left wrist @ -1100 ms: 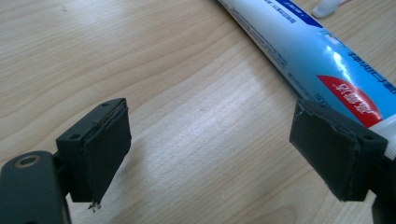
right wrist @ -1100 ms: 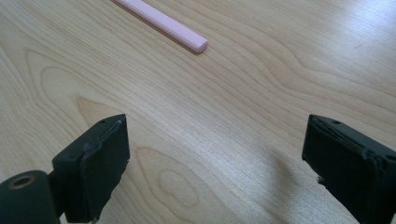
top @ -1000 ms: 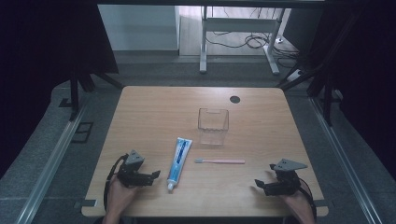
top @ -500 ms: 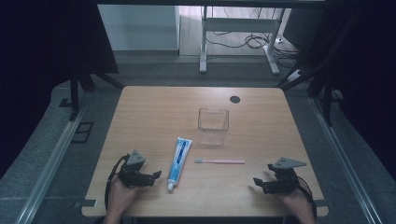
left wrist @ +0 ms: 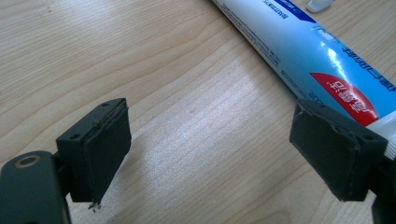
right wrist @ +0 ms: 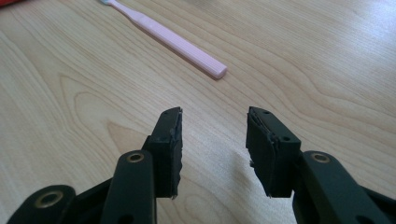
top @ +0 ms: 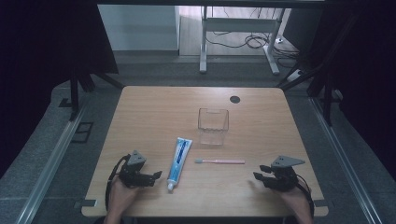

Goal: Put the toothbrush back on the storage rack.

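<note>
Jaws of left gripper (top: 156, 176) wide and empty just left of toothpaste (top: 178, 157); jaws of right gripper (top: 259, 178) just narrowed on nothing, right of it. Toothbrush (top: 220, 161) flat on tabletop (top: 154, 112) right of toothpaste, cup (top: 213, 125) beyond, empty. Nothing grasped yet; likely all work left.

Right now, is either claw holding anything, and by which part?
Nothing is held. The left claw stands wide open beside the toothpaste tube. The right claw has just been closing on bare table, short of the toothbrush.
</note>
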A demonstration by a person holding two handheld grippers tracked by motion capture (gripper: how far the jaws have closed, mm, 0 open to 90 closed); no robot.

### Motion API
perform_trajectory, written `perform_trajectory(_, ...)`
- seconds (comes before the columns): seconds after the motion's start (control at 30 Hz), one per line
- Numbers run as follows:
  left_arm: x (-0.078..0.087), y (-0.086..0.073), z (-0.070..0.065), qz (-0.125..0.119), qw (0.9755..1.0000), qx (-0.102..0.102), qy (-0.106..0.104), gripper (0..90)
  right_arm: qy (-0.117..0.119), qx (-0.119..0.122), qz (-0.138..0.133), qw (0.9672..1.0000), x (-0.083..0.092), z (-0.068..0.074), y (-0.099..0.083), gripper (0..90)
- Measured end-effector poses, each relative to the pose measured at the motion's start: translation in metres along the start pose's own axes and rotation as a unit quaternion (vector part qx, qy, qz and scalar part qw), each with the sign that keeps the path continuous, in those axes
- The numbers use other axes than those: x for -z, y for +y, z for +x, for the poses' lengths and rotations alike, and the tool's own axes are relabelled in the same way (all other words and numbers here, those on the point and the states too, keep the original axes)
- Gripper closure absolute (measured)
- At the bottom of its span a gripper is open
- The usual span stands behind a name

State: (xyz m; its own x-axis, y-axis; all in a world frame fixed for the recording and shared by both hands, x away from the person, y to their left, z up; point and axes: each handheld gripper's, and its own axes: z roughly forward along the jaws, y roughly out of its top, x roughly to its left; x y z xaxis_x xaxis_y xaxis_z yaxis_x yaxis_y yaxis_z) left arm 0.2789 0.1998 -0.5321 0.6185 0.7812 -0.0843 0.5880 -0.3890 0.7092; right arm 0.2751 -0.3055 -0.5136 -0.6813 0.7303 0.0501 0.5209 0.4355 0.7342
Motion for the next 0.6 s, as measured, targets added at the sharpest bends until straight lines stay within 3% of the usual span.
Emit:
perform_trajectory(0.37,0.000,0.000,0.000,-0.001,1.0000,0.001,-0.001,13.0,0.021,-0.025,-0.007,0.9994,-0.005,0.000,0.014,77.2)
perform_trajectory(0.6,-0.001,0.000,-0.002,0.001,1.0000,-0.006,0.001,13.1,0.024,-0.017,-0.004,0.9995,-0.011,0.001,0.024,88.2)
